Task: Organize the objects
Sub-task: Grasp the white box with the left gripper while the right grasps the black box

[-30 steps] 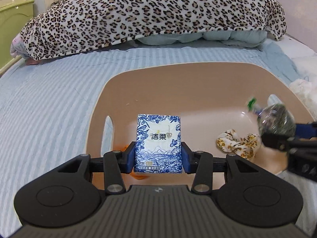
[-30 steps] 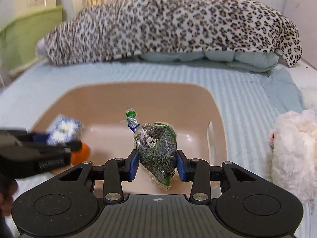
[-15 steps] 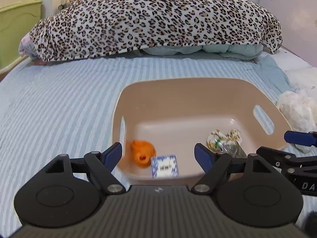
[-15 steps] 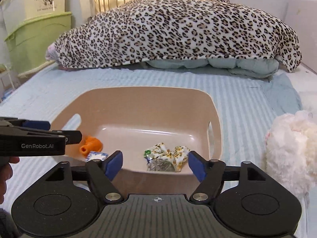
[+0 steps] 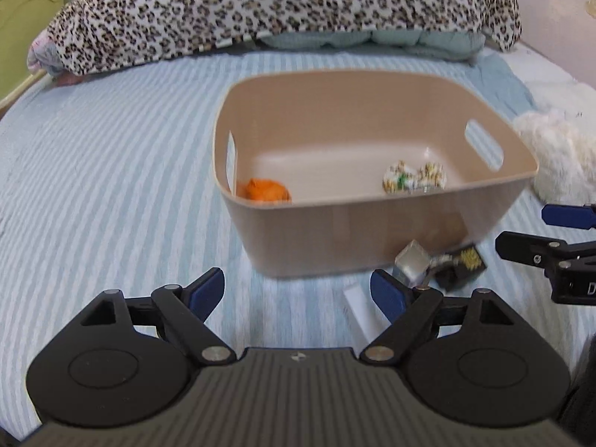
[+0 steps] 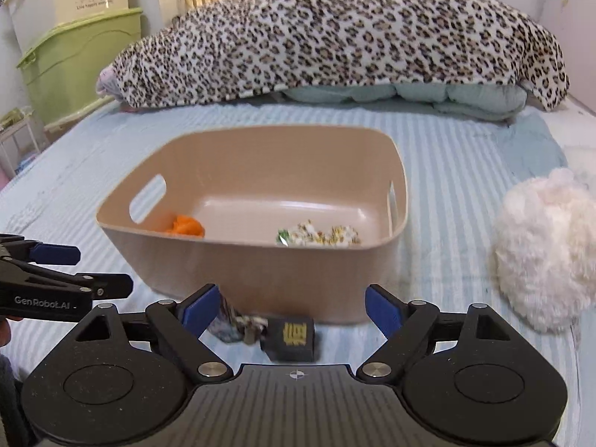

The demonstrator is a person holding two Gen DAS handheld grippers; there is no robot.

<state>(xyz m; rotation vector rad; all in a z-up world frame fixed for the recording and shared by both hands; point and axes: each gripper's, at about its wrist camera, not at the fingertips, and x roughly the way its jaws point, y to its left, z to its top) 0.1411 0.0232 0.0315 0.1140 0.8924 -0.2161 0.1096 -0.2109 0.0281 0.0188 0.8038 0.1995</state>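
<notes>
A beige plastic basket [image 5: 372,238] [image 6: 260,272] stands on the striped bed. Inside it lie an orange item [image 5: 264,190] [image 6: 185,225] at the left and a yellow-white patterned item [image 5: 413,177] [image 6: 320,235] at the right. My left gripper [image 5: 298,290] is open and empty, in front of the basket. My right gripper [image 6: 292,307] is open and empty, also in front of it. A black packet with yellow print [image 6: 292,339] [image 5: 462,264] and a small silvery item [image 5: 411,262] [image 6: 227,320] lie on the bed before the basket. The tissue pack is hidden behind the near wall.
A white fluffy plush [image 6: 540,260] [image 5: 558,156] lies right of the basket. A leopard-print blanket [image 6: 335,41] heaps across the far side of the bed. Green storage bins [image 6: 74,63] stand at the far left. A white strip [image 5: 359,307] lies on the bed.
Both grippers opened and dropped the tissue pack and the green bag into the basket, then pulled back and lowered in front of it.
</notes>
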